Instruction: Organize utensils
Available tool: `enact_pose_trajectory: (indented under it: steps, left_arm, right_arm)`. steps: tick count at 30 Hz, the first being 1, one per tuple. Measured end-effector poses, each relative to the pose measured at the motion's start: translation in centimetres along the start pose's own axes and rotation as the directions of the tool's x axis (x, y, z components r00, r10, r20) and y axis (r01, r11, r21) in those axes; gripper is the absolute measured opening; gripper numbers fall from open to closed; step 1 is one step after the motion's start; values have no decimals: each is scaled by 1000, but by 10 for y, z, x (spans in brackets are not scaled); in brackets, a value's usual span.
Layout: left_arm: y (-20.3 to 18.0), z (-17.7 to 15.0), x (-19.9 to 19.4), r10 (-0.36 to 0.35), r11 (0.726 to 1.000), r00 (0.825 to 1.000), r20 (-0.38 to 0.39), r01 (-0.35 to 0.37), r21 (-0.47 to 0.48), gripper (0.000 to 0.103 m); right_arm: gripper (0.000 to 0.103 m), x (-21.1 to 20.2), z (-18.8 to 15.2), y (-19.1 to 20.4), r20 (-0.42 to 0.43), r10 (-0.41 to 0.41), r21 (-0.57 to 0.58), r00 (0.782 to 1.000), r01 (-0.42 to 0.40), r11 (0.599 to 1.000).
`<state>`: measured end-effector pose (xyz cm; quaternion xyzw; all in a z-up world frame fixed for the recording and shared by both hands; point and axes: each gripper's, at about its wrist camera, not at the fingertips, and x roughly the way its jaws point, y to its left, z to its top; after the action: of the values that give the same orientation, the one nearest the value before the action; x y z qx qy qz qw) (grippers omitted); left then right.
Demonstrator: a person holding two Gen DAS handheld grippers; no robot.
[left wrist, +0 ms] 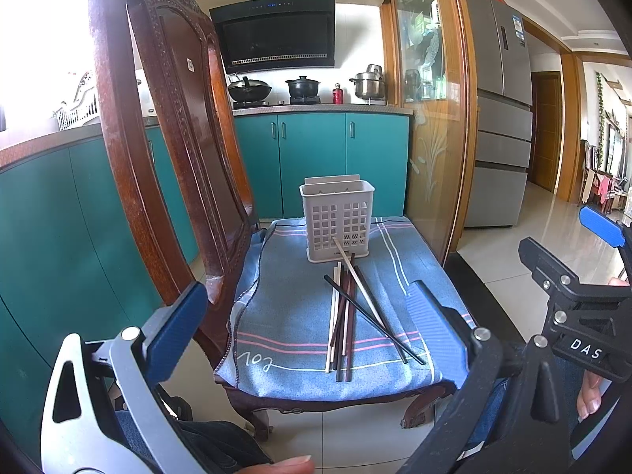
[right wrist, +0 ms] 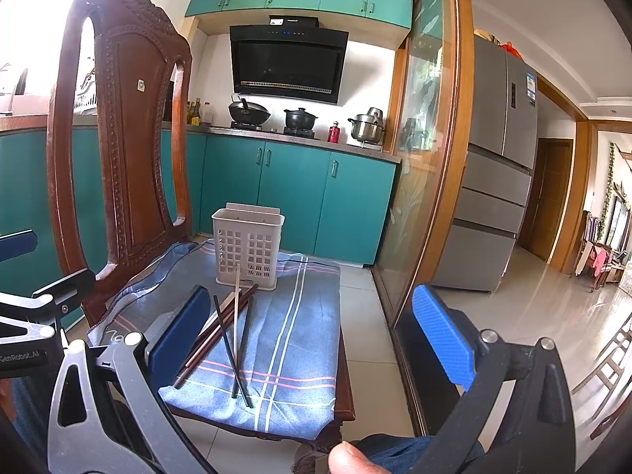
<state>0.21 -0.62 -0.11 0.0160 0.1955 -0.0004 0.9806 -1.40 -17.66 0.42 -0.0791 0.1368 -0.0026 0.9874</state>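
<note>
A loose bundle of chopsticks (left wrist: pixel 349 312) lies on a blue striped cloth (left wrist: pixel 284 316) spread over the seat of a carved wooden chair (left wrist: pixel 173 126). The sticks are mixed: pale, dark brown and black ones, crossing each other in a rough fan. One pale chopstick (left wrist: pixel 357 276) lies slanted, with its far tip touching or just in front of the base of a white slotted utensil holder (left wrist: pixel 337 221), which stands upright on the cloth just beyond the pile. The holder seems empty, though its inside is mostly hidden behind the grid wall.

The left claw (left wrist: pixel 308 308) hovers near the front edge of the seat, its blue pads spread wide apart with nothing between them; the chopsticks lie ahead of it on the cloth, untouched. The right claw (right wrist: pixel 316 328) is likewise wide open and holds nothing, set to the right of the pile and near it.

Behind the chair run teal cabinets (right wrist: pixel 292 185), with pots on a stove under a black range hood (right wrist: pixel 288 63). A steel fridge (right wrist: pixel 501 158) stands to the right.
</note>
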Motion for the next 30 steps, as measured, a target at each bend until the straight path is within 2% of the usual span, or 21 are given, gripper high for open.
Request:
enact_pose_trajectory:
  steps: [30]
  left_arm:
    - [-3, 0, 4, -3, 1000, 1000, -10, 3, 11, 100]
  right_arm:
    - [100, 1, -1, 2, -5, 2, 0, 1000, -2, 1000]
